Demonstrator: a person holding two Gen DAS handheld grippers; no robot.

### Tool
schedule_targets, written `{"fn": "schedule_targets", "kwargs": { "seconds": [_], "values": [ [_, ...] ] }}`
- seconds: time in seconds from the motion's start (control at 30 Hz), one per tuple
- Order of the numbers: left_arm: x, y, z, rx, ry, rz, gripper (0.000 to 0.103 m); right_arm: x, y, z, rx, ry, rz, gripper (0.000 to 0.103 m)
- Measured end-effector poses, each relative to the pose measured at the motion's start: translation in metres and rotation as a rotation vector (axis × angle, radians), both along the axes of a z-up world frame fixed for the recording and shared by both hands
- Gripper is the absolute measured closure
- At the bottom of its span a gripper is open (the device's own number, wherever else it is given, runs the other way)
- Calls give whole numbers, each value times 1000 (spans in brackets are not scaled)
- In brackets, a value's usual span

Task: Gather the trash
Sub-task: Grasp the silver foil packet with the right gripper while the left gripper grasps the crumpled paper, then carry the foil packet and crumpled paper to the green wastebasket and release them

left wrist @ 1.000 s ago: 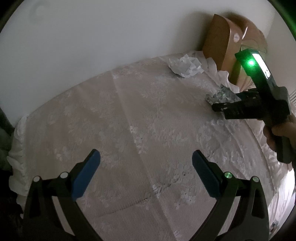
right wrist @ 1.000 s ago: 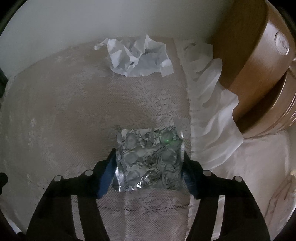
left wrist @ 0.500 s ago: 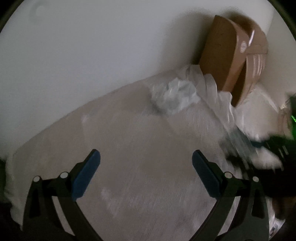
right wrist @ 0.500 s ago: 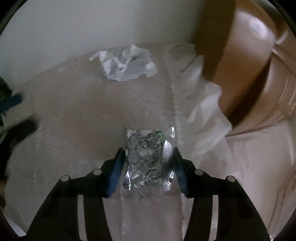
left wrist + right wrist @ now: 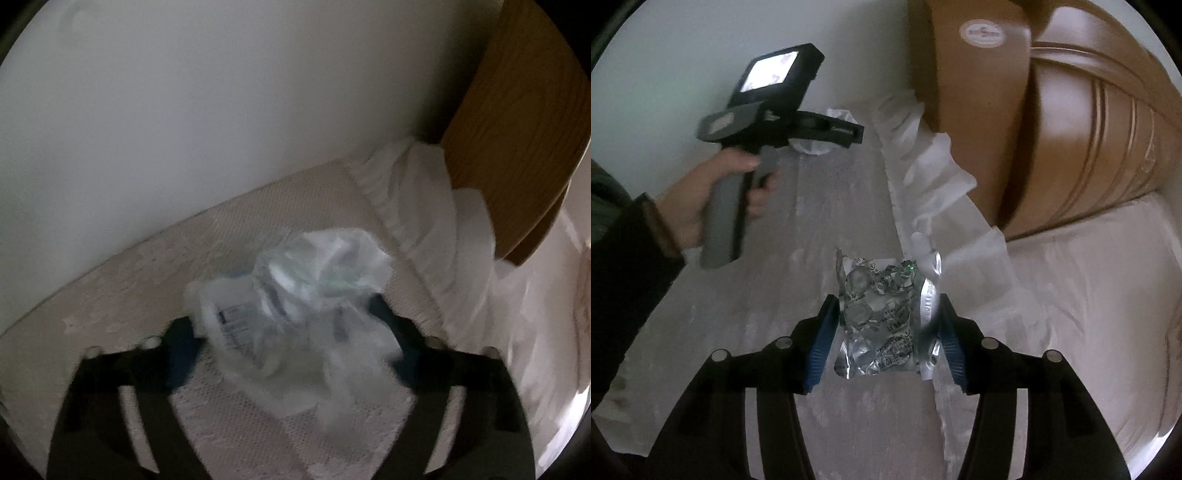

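A crumpled white paper (image 5: 295, 295) lies on the lace cloth (image 5: 314, 192) near the wall. My left gripper (image 5: 280, 317) points down over it, its jaws closing with the paper between them. Blur hides any firm pinch. In the right wrist view the same gripper (image 5: 831, 133) covers most of the paper (image 5: 842, 113), and a hand (image 5: 713, 184) holds its grip. My right gripper (image 5: 886, 306) is shut on a silver foil blister pack (image 5: 882, 317), bent at its right edge and held above the cloth. Its jaws are opening very slightly, and the pack stays pinched.
A brown wooden headboard (image 5: 1052, 129) stands at the right, close behind the cloth's white frill (image 5: 934, 177). A pale bed sheet (image 5: 1089, 295) lies below it. A white wall (image 5: 221, 110) runs right behind the paper.
My left gripper has travelled across the cloth to the crumpled paper and narrowed its jaws around it. My right gripper tightened on the blister pack and lifted it off the cloth.
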State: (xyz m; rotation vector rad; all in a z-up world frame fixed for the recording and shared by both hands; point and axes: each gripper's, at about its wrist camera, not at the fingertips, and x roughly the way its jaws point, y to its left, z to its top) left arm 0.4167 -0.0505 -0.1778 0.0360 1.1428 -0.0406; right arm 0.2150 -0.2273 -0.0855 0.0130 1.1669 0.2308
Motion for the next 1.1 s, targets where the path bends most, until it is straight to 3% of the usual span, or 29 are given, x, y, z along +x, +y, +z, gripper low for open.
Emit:
{"fn": "schedule_targets", "kwargs": {
  "seconds": [0.1,0.23,0.6,0.87,1.1],
  "values": [
    [-4,0,6,-16,-24,-7,35,-11,-4,6,24,-7,-10,48],
    [-15,1,18,-21,-45,-24,56,-25,-4,6,46,-10,-23,47],
    [-95,18,75,-29,-113,-68,58,-52,7,3,71,-3,-54,47],
    [-204,41,111,-18,-124,-116,58,-104,15,6,90,-3,-86,46],
    [-309,33,115,-4,-107,-220,57,-164,14,4,106,3,-127,45]
  ]
}}
